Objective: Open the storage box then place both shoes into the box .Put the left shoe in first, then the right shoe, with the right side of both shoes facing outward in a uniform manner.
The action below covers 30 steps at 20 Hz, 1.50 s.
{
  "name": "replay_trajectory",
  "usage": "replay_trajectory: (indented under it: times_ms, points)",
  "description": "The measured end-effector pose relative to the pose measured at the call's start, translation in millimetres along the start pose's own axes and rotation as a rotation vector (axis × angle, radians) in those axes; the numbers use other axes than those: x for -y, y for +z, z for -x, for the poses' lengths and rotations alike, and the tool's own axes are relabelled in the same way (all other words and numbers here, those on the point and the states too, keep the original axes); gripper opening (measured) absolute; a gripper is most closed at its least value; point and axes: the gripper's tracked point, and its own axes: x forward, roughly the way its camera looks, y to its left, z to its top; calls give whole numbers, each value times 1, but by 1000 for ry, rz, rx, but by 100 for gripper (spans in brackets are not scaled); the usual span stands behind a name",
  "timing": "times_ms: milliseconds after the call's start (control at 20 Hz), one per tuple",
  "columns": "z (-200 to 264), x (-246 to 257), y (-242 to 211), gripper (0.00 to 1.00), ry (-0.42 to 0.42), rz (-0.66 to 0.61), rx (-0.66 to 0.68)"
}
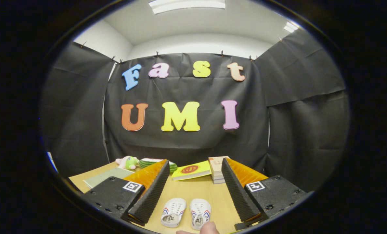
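Note:
Two small white shoes with red and blue side stripes stand side by side on the wooden table, toes pointing away from me. The left shoe (pixel 173 212) and the right shoe (pixel 200 213) lie between and below my two fingers. My gripper (pixel 196 166) is held above them, open, its black ribbed fingers (pixel 154 191) wide apart with nothing between them. A person's fingertip (pixel 209 228) touches the table just behind the right shoe's heel.
Beyond the fingers lie a yellow book (pixel 190 170), a stack of pale books (pixel 216 169), a green striped object (pixel 149 162), a small plush toy (pixel 127 162) and a green sheet (pixel 107 175) on the wooden table (pixel 193 190).

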Motion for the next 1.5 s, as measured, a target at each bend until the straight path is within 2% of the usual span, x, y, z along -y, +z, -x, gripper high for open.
replay_trajectory:
  times_ms: [200, 550, 800, 1050, 1200, 1350, 1500]
  points:
    - [-2, -5, -1, 100, 24, 4, -5]
    - [-10, -28, -17, 100, 125, -55, -70]
    - [-16, -61, -32, 100, 263, -122, -131]
    - [-21, -104, -67, 100, 474, -232, -283]
    - [-27, -120, -91, 100, 548, -290, -380]
    - [-24, -139, -122, 97, 629, -381, -533]
    - [-23, -150, -151, 97, 677, -450, -654]
